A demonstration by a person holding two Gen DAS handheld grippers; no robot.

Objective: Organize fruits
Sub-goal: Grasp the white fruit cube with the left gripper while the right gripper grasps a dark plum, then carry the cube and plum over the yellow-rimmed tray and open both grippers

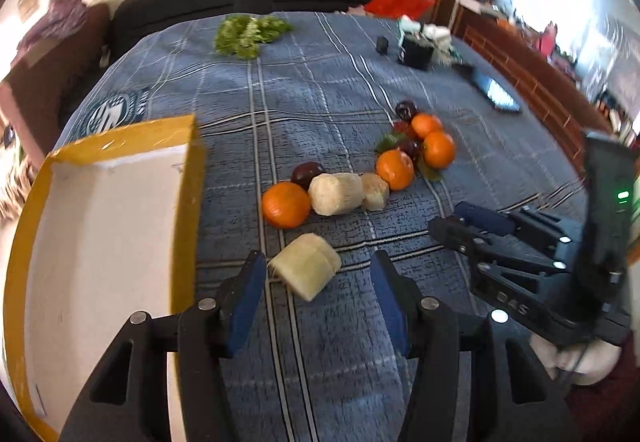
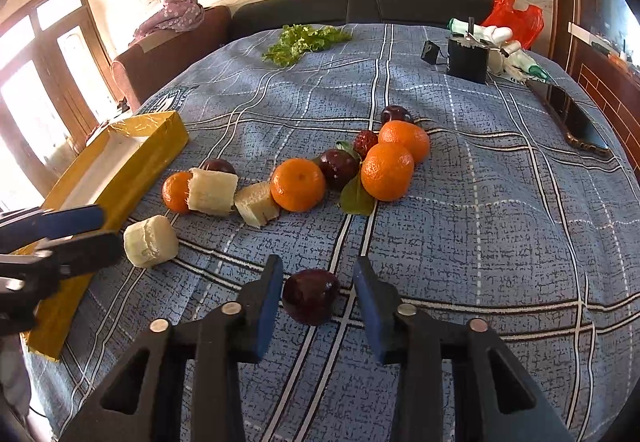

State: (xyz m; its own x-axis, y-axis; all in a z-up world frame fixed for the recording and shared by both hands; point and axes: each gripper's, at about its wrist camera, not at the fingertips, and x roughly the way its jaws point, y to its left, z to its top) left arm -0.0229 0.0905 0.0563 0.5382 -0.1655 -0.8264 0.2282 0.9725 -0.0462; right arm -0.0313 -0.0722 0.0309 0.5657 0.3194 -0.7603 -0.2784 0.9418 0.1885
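Straddling a pale, fibrous cut cylinder of peeled cane (image 1: 306,272), the left gripper (image 1: 318,274) points down at the blue checked bedspread (image 1: 320,90); its blue-padded fingers (image 1: 248,294) stand partly apart, the left pad just at the piece's edge, the right pad clear of it — no grip visible. In the right wrist view the right gripper (image 2: 316,288) brackets a dark purple round plum (image 2: 311,296) lying on the cloth; a narrow gap shows on each side of the fruit, so the pads are not pressing it. To the left of the cane piece sits a shallow yellow-rimmed cardboard box with a white inside (image 1: 100,226), its near corner close to the left gripper. Beyond both grippers the remaining fruit lies in a loose diagonal row: an orange mandarin (image 1: 286,204) touching a second cane cylinder (image 1: 336,193), a smaller cane chunk (image 1: 375,191) next to that, another dark plum (image 1: 306,172) behind them, then three more mandarins (image 2: 387,172) clustered with dark plums, a small wrinkled red fruit (image 2: 365,141) and a green leaf (image 2: 356,200). Farther back on the bedspread — a bunch of green leafy lettuce (image 2: 304,40), a small black box-shaped object (image 2: 468,58) and, at the right edge, a dark phone (image 2: 576,120). A red plastic bag (image 2: 516,18) rests against the dark headboard.
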